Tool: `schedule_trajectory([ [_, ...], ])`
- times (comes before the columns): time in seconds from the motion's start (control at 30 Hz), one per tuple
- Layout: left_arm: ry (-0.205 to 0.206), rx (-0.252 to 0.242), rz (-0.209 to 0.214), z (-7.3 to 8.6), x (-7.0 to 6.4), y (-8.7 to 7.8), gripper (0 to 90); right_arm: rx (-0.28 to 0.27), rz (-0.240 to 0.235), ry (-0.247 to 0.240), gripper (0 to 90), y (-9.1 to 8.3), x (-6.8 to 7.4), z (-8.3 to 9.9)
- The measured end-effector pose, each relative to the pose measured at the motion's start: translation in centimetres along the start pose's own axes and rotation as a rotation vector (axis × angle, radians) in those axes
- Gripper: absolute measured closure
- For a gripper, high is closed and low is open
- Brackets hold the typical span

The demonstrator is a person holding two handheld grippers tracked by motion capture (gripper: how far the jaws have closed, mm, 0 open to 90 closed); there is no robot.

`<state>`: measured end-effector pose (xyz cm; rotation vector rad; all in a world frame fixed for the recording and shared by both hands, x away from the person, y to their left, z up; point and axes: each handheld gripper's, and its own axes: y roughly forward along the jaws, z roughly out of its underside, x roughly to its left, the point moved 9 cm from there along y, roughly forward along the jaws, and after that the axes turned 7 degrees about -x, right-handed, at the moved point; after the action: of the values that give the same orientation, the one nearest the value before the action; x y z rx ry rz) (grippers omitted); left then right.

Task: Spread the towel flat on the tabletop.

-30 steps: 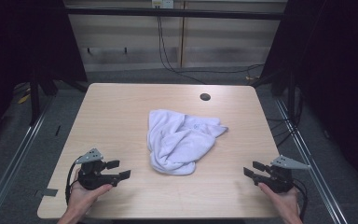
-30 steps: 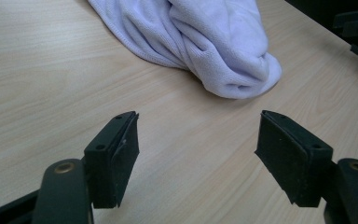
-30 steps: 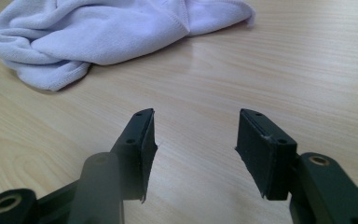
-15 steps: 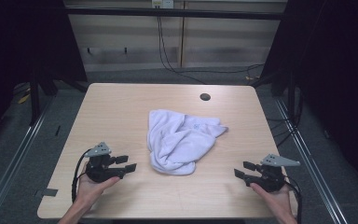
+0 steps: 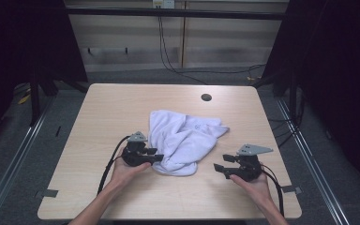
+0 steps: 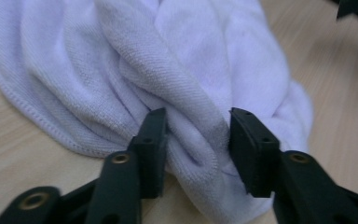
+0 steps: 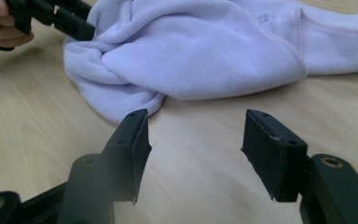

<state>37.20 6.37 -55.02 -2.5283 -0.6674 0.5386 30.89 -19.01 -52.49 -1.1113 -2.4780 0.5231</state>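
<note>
towel (image 5: 185,140): white, crumpled heap | left gripper (image 6: 196,135): fingers spread astride a fold | right gripper (image 7: 195,140): fingers released

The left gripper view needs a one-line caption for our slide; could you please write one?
Open left gripper straddling a fold of the crumpled white towel on the wooden table.

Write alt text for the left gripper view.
The left gripper has its open black jaws around a fold of a crumpled white towel, not yet closed on it. The towel lies bunched on a light wood table.
</note>
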Motion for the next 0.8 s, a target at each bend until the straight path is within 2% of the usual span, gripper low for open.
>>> schedule_trajectory([
  [0.03, 0.0, 0.0, 0.0, 0.0, 0.0, 0.0, 64.9, 0.0, 0.0, 0.0, 40.5, 0.0, 0.0, 0.0],
  [0.07, 0.011, 0.007, 0.004, 0.1, -0.1, 0.0, 64.9, 0.002, 0.002, 0.0, 40.2, 0.5, -0.1, -0.2],
  [0.13, 0.027, 0.025, 0.0, 0.3, -0.1, -0.2, 72.0, 0.005, -0.004, -0.008, 40.2, 1.8, -0.5, -1.0],
  [0.17, 0.024, 0.028, 0.0, 0.3, -0.1, -0.2, 72.0, 0.005, -0.004, -0.008, 40.2, 1.8, -0.5, -1.0],
  [0.2, 0.03, 0.035, 0.008, 0.6, -0.3, -0.1, 73.4, 0.005, -0.012, -0.007, 40.5, 2.8, -0.7, -1.6],
  [0.23, 0.03, 0.035, 0.008, 0.6, -0.3, -0.1, 73.6, 0.005, -0.012, -0.007, 40.5, 2.8, -0.7, -1.6],
  [0.27, 0.041, 0.04, 0.012, 0.7, -0.6, 0.0, 73.7, 0.006, -0.01, -0.017, 40.6, 4.1, -1.1, -2.3],
  [0.3, 0.041, 0.04, 0.012, 0.7, -0.6, 0.0, 73.7, 0.006, -0.01, -0.017, 40.6, 4.1, -1.1, -2.3],
  [0.33, 0.042, 0.051, 0.03, 0.9, -0.9, -0.2, 73.6, 0.004, -0.016, -0.014, 40.2, 5.5, -1.5, -3.0],
  [0.37, 0.042, 0.051, 0.03, 0.9, -0.9, -0.2, 73.7, 0.004, -0.016, -0.014, 40.2, 5.5, -1.5, -3.0],
  [0.4, 0.042, 0.053, 0.045, 1.2, -1.2, -0.3, 73.6, 0.012, -0.014, -0.017, 39.4, 7.0, -1.6, -3.4],
  [0.43, 0.042, 0.053, 0.045, 1.2, -1.2, -0.3, 73.6, 0.012, -0.014, -0.017, 39.4, 7.0, -1.6, -3.4],
  [0.47, 0.044, 0.055, 0.059, 1.5, -1.5, -0.6, 73.6, 0.034, -0.022, -0.037, 38.4, 8.5, -1.5, -3.3],
  [0.5, 0.044, 0.055, 0.059, 1.5, -1.5, -0.6, 73.6, 0.034, -0.022, -0.037, 38.4, 8.5, -1.5, -3.3],
  [0.53, 0.057, 0.061, 0.058, 1.7, -1.9, -0.9, 73.5, 0.063, -0.024, -0.037, 39.0, 9.7, -1.2, -2.8],
  [0.57, 0.057, 0.061, 0.058, 1.7, -1.9, -0.9, 73.6, 0.063, -0.024, -0.037, 39.0, 9.7, -1.2, -2.8],
  [0.6, 0.066, 0.071, 0.068, 2.0, -2.3, -1.2, 73.6, 0.108, -0.04, -0.025, 46.4, 10.5, -0.5, -1.6],
  [0.63, 0.066, 0.071, 0.068, 2.0, -2.3, -1.2, 73.6, 0.108, -0.04, -0.025, 46.4, 10.5, -0.5, -1.6],
  [0.67, 0.056, 0.081, 0.089, 2.5, -2.9, -1.6, 73.5, 0.109, -0.029, -0.028, 57.5, 10.4, 0.0, -1.2],
  [0.7, 0.056, 0.081, 0.089, 2.5, -2.9, -1.6, 73.4, 0.109, -0.029, -0.028, 57.5, 10.4, 0.0, -1.2],
  [0.73, 0.061, 0.093, 0.101, 2.8, -3.5, -2.1, 73.2, 0.127, -0.041, -0.05, 68.5, 10.0, 0.7, -0.8],
  [0.77, 0.061, 0.093, 0.101, 2.8, -3.5, -2.1, 73.0, 0.127, -0.041, -0.05, 68.5, 10.0, 0.7, -0.8],
  [0.8, 0.054, 0.106, 0.122, 3.3, -4.5, -2.5, 72.7, 0.139, -0.058, -0.067, 73.5, 9.4, 1.4, -0.3],
])
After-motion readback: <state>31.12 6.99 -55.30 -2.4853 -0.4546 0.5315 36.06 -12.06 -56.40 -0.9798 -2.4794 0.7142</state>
